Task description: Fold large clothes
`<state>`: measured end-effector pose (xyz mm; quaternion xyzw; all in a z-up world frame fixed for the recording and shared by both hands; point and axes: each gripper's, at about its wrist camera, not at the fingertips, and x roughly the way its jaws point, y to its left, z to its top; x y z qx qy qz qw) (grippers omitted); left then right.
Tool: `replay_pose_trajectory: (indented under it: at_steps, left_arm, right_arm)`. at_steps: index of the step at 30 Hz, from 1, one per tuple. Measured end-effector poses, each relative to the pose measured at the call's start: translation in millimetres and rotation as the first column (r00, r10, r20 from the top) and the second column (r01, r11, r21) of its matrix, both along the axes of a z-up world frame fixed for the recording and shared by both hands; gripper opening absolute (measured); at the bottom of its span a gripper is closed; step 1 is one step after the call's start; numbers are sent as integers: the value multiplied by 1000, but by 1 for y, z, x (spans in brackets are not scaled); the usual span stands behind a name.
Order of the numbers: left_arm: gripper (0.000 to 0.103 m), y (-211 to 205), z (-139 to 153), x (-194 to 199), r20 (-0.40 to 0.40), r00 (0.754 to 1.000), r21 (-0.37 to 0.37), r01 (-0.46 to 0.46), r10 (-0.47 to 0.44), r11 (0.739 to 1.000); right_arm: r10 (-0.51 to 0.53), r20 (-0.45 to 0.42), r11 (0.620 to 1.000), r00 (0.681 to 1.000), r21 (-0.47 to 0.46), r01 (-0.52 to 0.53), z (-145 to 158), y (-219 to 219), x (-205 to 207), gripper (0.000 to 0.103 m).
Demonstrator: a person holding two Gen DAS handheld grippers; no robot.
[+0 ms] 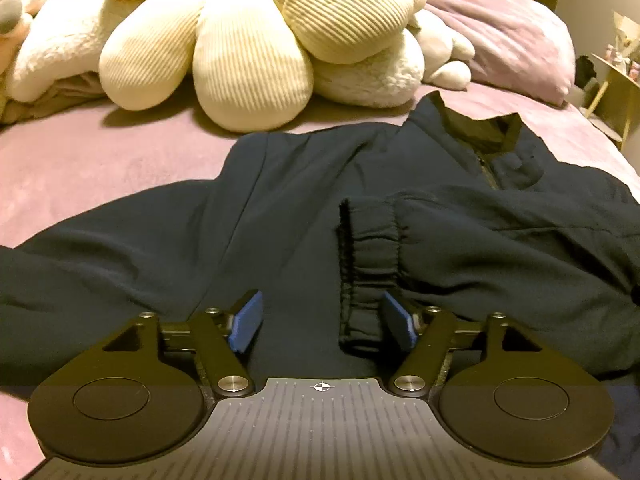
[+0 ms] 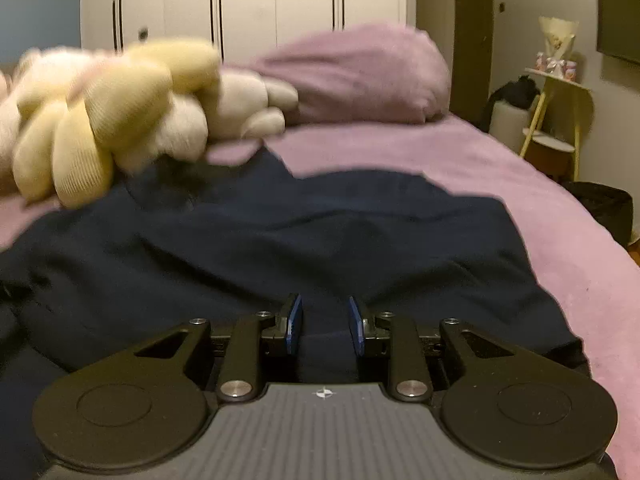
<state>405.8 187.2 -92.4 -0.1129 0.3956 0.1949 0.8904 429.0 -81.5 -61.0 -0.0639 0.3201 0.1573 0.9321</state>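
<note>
Two wrist views of a dark navy jacket (image 1: 304, 216) lying spread on a bed with a mauve cover (image 1: 100, 168), collar (image 1: 480, 128) toward twelve o'clock. One sleeve is lying folded across the body, its elastic cuff (image 1: 366, 264) ending near the middle of the left wrist view.

The left tongs (image 1: 320, 320) are standing wide open just over the jacket; the cuff is sitting beside the blue pad at three o'clock, and nothing is being pressed between the pads, so the sleeve appears released. The right tongs (image 2: 325, 326) are standing with a narrow gap between their pads; dark cloth is showing in that gap, but whether it is being pinched cannot be told, so they read as open above the fabric. The right wrist view is blurring at ten o'clock.

Risks at this stage, as a judgement: the slick, padded sleeve may be springing back off the body once let go, undoing the fold. The right tongs, nearly closed, may be snagging a single layer and dragging the jacket askew. The flower-shaped cushion (image 1: 248, 40) and plush toys (image 1: 440, 56) at twelve o'clock are crowding the collar end, leaving little room for a lengthwise fold.
</note>
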Motion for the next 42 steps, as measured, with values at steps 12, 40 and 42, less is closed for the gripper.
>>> replay_pose_trajectory:
  at_steps: [12, 40, 42]
  left_arm:
    - [91, -4, 9, -19, 15, 999, -68, -29, 30, 997]
    - [102, 49, 29, -134, 128, 986, -328, -60, 107, 943]
    - [102, 77, 32, -166, 142, 968, -329, -150, 205, 932]
  right_arm:
    - [-28, 23, 999, 999, -46, 29, 15, -6, 0, 14]
    - [49, -87, 995, 995, 90, -41, 23, -1, -86, 18]
    - [75, -116, 986, 990, 157, -56, 23, -4, -108, 19]
